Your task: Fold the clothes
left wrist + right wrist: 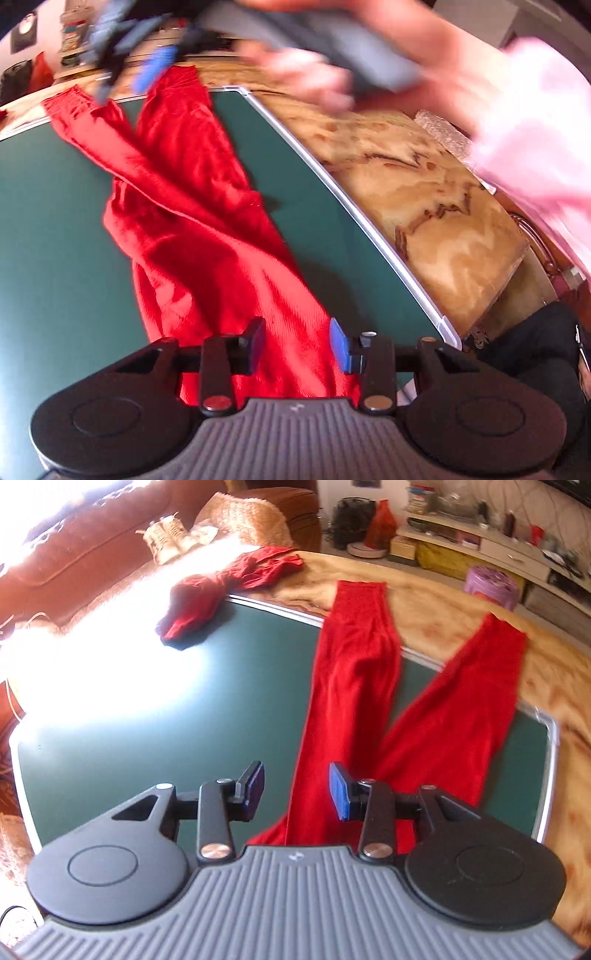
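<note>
Marble table [436, 602]: green board [192, 709], red trousers [354, 672], crumpled red garment [207, 598].

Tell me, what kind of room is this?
Probably a living room at home: a brown sofa, cluttered shelves along the wall, and red trousers spread over a green mat on a table.
</note>
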`<state>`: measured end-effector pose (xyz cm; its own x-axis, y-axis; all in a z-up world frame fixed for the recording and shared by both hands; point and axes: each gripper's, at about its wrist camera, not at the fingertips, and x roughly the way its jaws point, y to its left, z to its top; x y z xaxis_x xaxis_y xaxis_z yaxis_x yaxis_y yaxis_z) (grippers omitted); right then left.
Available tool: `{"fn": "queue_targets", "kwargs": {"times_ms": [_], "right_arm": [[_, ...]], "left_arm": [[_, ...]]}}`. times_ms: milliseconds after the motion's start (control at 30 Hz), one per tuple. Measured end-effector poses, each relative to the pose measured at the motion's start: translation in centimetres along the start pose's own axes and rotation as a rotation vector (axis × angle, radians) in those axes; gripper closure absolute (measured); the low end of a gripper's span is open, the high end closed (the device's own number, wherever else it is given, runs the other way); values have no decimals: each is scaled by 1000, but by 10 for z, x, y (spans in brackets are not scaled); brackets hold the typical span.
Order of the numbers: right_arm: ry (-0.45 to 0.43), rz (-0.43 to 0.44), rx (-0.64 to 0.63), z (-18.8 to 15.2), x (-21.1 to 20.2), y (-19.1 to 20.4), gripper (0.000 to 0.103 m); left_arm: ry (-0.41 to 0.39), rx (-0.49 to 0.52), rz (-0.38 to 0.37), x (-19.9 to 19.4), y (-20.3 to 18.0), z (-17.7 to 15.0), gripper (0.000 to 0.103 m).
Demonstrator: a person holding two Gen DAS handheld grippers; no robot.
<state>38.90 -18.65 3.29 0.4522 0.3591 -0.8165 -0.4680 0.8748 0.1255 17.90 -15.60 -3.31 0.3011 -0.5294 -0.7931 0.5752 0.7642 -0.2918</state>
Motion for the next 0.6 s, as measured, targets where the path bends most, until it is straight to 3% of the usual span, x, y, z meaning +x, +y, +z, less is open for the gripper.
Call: {"fn": "queue_targets", "kwargs": {"times_ms": [100, 267, 500, 567, 600], "right_arm": [[38, -18, -56, 30, 60, 14, 58], [126, -93, -134, 45, 132, 22, 58], [179, -171, -136, 48, 157, 19, 60], [189, -175, -125, 50, 158, 14, 93], [194, -175, -116, 51, 158, 11, 95]], "left_arm": [[42, -41, -18, 10, 15, -3, 59], [100, -103, -65, 21, 36, -11, 57], [94, -110, -111, 25, 37, -11, 50], [93, -118, -122, 26, 39, -10, 50], [94, -124, -129, 25, 40, -9, 50]]}}
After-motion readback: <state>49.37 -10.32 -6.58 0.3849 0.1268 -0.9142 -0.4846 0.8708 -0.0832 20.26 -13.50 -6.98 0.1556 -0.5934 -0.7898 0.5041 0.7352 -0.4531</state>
